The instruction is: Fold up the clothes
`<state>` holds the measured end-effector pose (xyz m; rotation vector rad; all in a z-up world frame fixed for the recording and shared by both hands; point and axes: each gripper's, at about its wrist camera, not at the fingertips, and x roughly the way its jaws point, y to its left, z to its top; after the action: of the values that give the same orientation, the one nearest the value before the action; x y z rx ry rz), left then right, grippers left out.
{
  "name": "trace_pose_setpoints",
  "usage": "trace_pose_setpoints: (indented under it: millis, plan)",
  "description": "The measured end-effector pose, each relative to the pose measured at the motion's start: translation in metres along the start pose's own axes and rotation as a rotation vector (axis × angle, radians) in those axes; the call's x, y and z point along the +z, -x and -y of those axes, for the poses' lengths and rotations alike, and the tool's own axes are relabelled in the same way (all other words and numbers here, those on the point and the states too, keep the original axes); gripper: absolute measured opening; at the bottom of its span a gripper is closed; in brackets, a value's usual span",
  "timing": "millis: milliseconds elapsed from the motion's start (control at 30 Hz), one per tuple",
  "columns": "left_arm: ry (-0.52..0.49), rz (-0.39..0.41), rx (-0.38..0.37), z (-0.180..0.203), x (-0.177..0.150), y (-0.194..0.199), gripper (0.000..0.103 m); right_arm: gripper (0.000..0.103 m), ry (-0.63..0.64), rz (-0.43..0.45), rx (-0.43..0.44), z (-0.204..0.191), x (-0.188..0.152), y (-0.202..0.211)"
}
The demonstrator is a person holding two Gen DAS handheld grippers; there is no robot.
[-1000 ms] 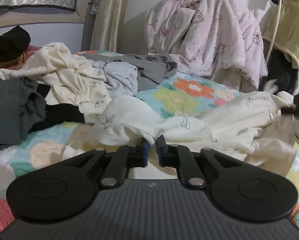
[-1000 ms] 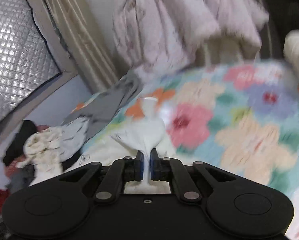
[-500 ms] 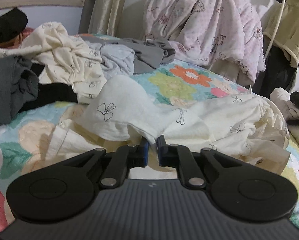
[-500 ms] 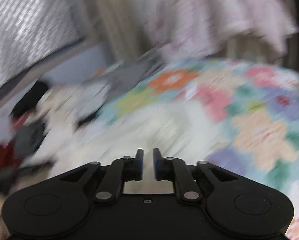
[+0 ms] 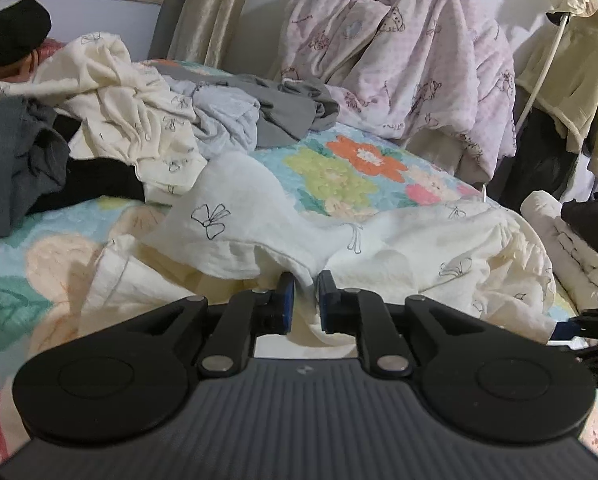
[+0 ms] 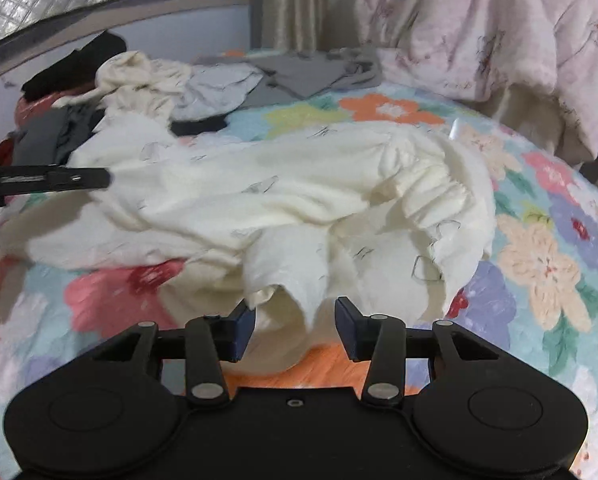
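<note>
Cream garment [image 6: 283,196] with bow prints lies crumpled mid-bed on the floral quilt [image 6: 547,256]; no readable writing shows. The left gripper [image 5: 306,294] pinches a fold of it between nearly closed fingers. The right gripper [image 6: 295,320] gapes wide, its fingers holding nothing, a cloth edge between them. Bare quilt lies right; a clothes pile [image 5: 111,112] crowds the left.

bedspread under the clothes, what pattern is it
Big multicoloured flowers on the bedspread, clearest in the right wrist view.
</note>
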<state>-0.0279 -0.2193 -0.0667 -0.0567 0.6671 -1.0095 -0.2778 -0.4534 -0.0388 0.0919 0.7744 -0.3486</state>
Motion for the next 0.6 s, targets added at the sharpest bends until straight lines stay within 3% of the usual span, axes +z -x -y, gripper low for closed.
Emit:
trace_pose_setpoints:
  millis: [33, 67, 133, 267, 467, 600]
  plan:
    - [-0.017, 0.007, 0.004, 0.002, 0.0, 0.001, 0.012, 0.016, 0.005, 0.025, -0.003, 0.002, 0.0, -0.002]
    - [-0.033, 0.015, 0.005, 0.003, 0.001, 0.002, 0.012, 0.001, 0.005, 0.052, 0.002, 0.005, 0.002, -0.004]
    - [-0.033, 0.047, -0.042, 0.006, 0.001, 0.007, 0.013, 0.001, -0.056, 0.089, 0.005, 0.016, 0.008, -0.003]
    - [-0.07, 0.085, -0.095, 0.019, 0.001, 0.014, 0.031, 0.0, -0.119, 0.148, -0.026, 0.033, 0.021, 0.003]
    - [-0.164, 0.026, -0.138, 0.052, -0.015, 0.005, 0.033, 0.0, -0.137, 0.253, -0.086, 0.047, 0.039, 0.012]
    - [-0.199, -0.026, -0.137, 0.066, -0.027, -0.004, 0.036, 0.0, -0.184, 0.305, -0.082, 0.06, 0.045, 0.02]
